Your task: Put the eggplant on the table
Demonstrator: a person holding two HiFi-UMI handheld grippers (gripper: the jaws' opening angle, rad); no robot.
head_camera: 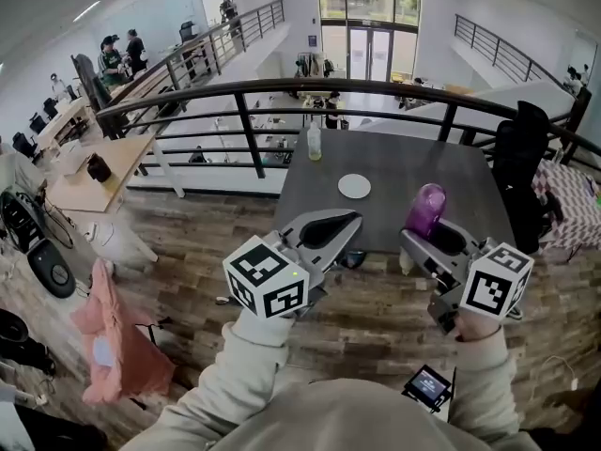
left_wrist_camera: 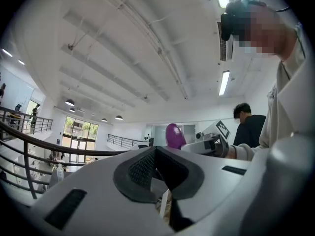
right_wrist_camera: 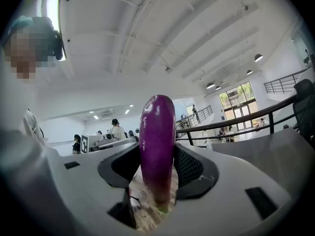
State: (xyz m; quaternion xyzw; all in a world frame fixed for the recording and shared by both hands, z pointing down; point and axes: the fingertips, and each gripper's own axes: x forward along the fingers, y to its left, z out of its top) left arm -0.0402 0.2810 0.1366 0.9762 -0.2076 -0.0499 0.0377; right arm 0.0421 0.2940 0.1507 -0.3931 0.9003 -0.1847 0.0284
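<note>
left tongs (head_camera: pixel 352 224) level, closed, empty, right tongs (head_camera: pixel 420 240) level, clamped on eggplant (head_camera: pixel 426 207)

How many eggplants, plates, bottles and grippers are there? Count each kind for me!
Eggplant: 1
Plate: 1
Bottle: 1
Grippers: 2 (left gripper, right gripper)
Total: 5

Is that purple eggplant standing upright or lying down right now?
Upright: the eggplant stands on end between the right gripper's jaws, stem end down. It is held in the air, not yet on the table.
</note>
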